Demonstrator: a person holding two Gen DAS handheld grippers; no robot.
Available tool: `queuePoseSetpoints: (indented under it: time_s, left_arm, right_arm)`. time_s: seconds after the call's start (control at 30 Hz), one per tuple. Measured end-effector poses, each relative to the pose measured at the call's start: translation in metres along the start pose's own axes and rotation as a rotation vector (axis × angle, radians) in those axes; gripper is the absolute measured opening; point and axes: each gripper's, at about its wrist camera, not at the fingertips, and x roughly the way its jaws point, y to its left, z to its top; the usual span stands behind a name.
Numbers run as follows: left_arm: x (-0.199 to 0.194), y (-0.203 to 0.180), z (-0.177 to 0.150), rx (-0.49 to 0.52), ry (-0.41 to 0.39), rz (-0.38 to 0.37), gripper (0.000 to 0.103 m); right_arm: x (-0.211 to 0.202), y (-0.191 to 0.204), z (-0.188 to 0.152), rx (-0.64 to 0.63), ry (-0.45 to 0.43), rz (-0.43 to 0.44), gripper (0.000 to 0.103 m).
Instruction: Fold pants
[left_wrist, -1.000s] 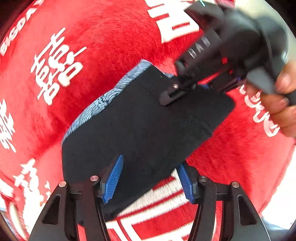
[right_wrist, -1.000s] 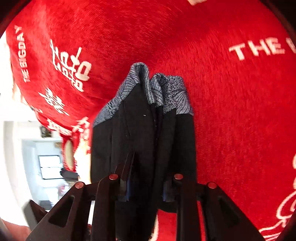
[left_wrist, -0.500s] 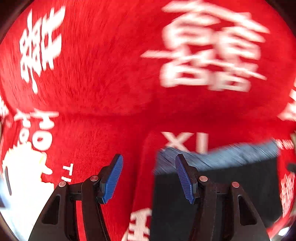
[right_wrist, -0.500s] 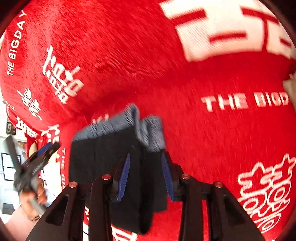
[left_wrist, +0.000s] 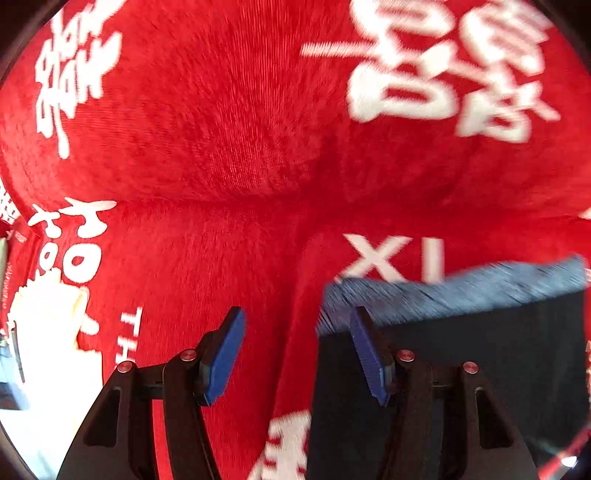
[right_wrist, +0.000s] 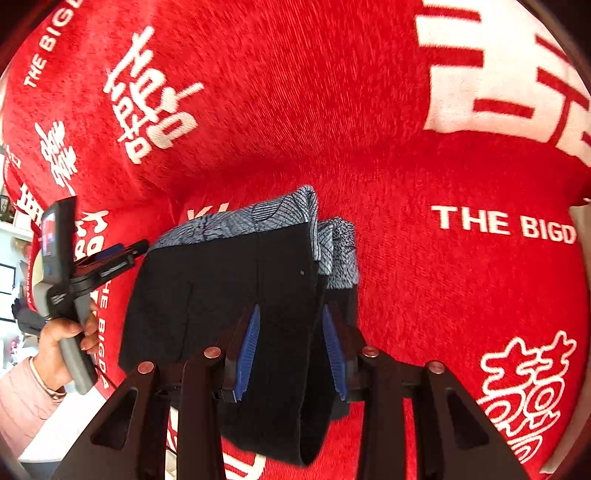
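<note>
The folded pants (right_wrist: 221, 288) are a black bundle with a blue-grey patterned band, held above the red cloth (right_wrist: 332, 110). My right gripper (right_wrist: 291, 332) is shut on the bundle's thick folded edge, fabric filling the gap between its blue pads. In the left wrist view the pants (left_wrist: 461, 350) hang at the lower right, blurred. My left gripper (left_wrist: 295, 339) is open and empty, just left of the bundle's corner. It also shows in the right wrist view (right_wrist: 110, 258), beside the pants' left edge.
A red plush cloth with white characters and lettering (left_wrist: 258, 129) covers the whole surface, with a crease across the middle. A bright room and a white edge (right_wrist: 44, 435) show at the far left.
My left gripper let go of the pants and swung off to their left side. My right gripper kept its hold and carried the bundle, now seen steadier and closer.
</note>
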Motion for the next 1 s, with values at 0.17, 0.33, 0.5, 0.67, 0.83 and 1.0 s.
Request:
queuePoseSetpoints:
  time_s: [0.17, 0.33, 0.5, 0.67, 0.83, 1.0]
  left_arm:
    - [-0.028, -0.022, -0.054, 0.059, 0.038, -0.118, 0.06]
    - [-0.015, -0.036, -0.1, 0.04, 0.016, -0.109, 0.061]
    - [-0.02, -0.045, -0.104, 0.049, 0.0, -0.072, 0.061]
    - [-0.021, -0.046, -0.104, 0.053, -0.007, -0.066, 0.061]
    - [-0.031, -0.054, -0.111, 0.048, -0.013, -0.057, 0.061]
    - [-0.033, -0.053, -0.112, 0.035, -0.01, -0.064, 0.061]
  right_arm:
    - [-0.024, 0.012, -0.024, -0.018, -0.041, 0.026, 0.039]
    - [0.017, 0.005, -0.075, -0.037, 0.08, -0.039, 0.038]
    - [0.026, -0.012, -0.1, 0.007, 0.068, -0.035, 0.039]
    - [-0.008, -0.022, -0.057, 0.094, -0.065, 0.001, 0.045]
    - [0.005, -0.029, 0.011, 0.109, -0.117, 0.044, 0.047]
    - [0.029, -0.021, 0.027, 0.081, -0.029, 0.019, 0.011]
